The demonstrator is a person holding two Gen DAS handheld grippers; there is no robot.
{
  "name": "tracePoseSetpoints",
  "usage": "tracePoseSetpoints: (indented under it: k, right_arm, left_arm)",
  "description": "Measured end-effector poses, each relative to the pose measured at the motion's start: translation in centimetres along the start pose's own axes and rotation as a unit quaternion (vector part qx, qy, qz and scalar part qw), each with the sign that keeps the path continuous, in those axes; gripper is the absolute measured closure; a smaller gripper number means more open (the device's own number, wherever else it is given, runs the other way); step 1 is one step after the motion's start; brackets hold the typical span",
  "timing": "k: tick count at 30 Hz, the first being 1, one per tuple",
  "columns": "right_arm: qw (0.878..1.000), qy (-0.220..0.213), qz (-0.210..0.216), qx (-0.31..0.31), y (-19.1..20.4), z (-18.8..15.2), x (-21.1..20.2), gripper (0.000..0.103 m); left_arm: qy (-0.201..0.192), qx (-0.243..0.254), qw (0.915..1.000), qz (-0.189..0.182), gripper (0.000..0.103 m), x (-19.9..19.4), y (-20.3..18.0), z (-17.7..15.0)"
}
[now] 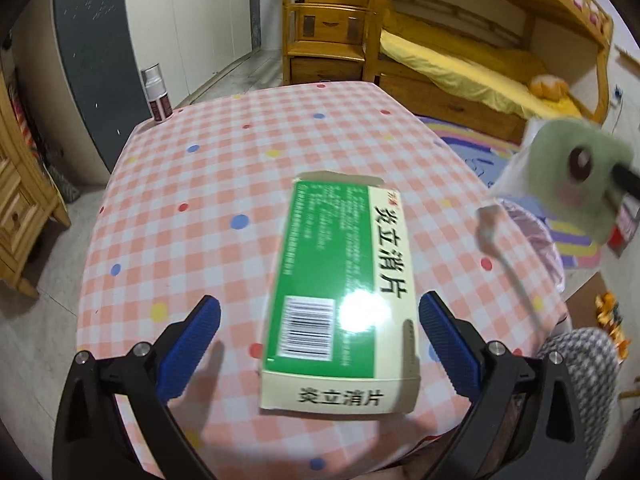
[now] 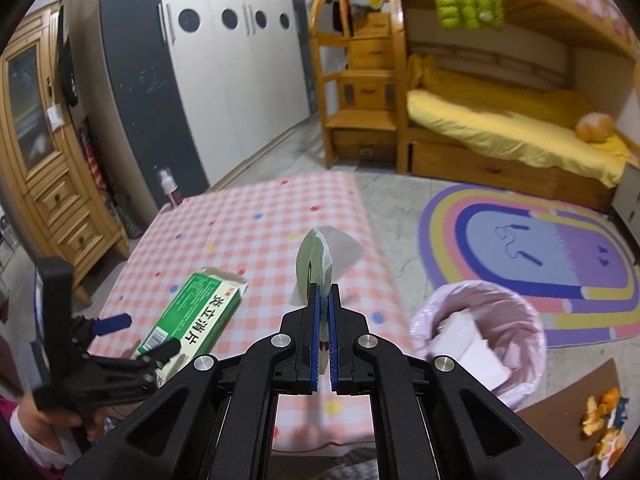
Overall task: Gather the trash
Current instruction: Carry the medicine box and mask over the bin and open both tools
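Left claw (image 1: pixel 320 320): jaws standing spread wide, blue ribbed pads (image 1: pixel 202 332) flanking the near end of the box (image 1: pixel 340 288) without touching it; nothing is being gripped. Right claw (image 2: pixel 323 312): jaws clenching a thin green wrapper (image 2: pixel 314 260), which is sticking up edge-on between the blue pads with a pale sheet behind it. In the left view the same wrapper (image 1: pixel 576 176) is appearing as a blurred, fuzzy green face with one dark round eye.

Box: a flat cardboard carton, glossy green top with barcode, cream sides with black characters, far flap torn open. It is lying lengthwise near the tabletop's (image 1: pixel 208 184) near edge, roughly midway between the side edges. The cloth is smooth, checked pink and white, dotted in colours.

Spray bottle (image 1: pixel 157 94): upright cylinder with a clear cap, at the far left corner.

Bin (image 2: pixel 480 340): round, lined with crinkled pink film, holding white paper, standing on the floor just beside the tabletop's right edge.
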State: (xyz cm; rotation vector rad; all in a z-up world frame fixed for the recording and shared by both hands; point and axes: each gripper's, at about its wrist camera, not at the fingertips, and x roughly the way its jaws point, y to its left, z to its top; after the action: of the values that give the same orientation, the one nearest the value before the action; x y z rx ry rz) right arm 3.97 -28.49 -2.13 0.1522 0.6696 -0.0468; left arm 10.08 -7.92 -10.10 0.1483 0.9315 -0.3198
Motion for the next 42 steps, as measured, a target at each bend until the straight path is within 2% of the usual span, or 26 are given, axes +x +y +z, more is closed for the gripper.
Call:
tracePoseSetpoints:
  k: [3, 6, 8, 10, 13, 16, 22, 26, 29, 35, 42]
  right_arm:
    - [1.0, -0.003, -0.002, 0.006, -0.7, -0.3, -0.7, 0.1]
    - [1.0, -0.002, 0.001, 0.012, -1.1, -0.7, -0.8, 0.1]
    - [1.0, 0.0, 0.003, 0.014, -1.3, -0.9, -0.6, 0.1]
    - [1.0, 0.002, 0.006, 0.015, -1.4, -1.1, -0.4, 0.1]
    - [1.0, 0.003, 0.01, 0.017, -1.4, -1.3, -0.4, 0.1]
    - [1.0, 0.002, 0.014, 0.018, -1.6, -1.4, -0.5, 0.1]
    - [0.999, -0.012, 0.009, 0.038, -3.3, -0.8, -1.9, 0.1]
    - [0.998, -0.028, -0.015, 0.053, -5.3, -0.7, -3.7, 0.1]
    - [0.996, -0.033, -0.045, 0.064, -7.2, -1.1, -4.8, 0.1]
    - [0.989, -0.017, -0.108, 0.095, -11.4, -2.7, -4.8, 0.1]
    - [0.982, 0.018, -0.136, 0.13, -16.3, -3.7, -1.9, 0.099]
  left_arm:
    - [0.005, 0.023, 0.9995, 0.021, 0.007, 0.8, -0.9, -0.4]
    - [0.032, 0.03, 0.9988, 0.021, 0.007, 2.0, -1.1, -0.9]
    - [0.031, 0.034, 0.9987, 0.02, 0.007, 2.5, -1.2, -1.0]
    - [0.025, 0.033, 0.9989, 0.022, 0.007, 2.8, -1.1, -1.1]
    - [0.012, 0.026, 0.9995, 0.015, 0.023, 2.1, -1.0, -1.2]
    - [-0.003, 0.029, 0.9995, 0.014, 0.024, 1.1, -1.0, -1.1]
    - [-0.053, 0.03, 0.9979, -0.021, 0.024, -3.0, -3.0, 0.7]
    - [-0.077, 0.051, 0.9942, -0.054, 0.024, -4.9, -6.2, 2.2]
    - [-0.082, 0.067, 0.9909, -0.083, 0.024, -5.3, -9.0, 3.0]
    - [-0.076, 0.12, 0.983, -0.116, 0.024, -3.3, -14.9, 4.1]
    - [-0.048, 0.168, 0.9719, -0.158, 0.024, 0.5, -21.3, 5.3]
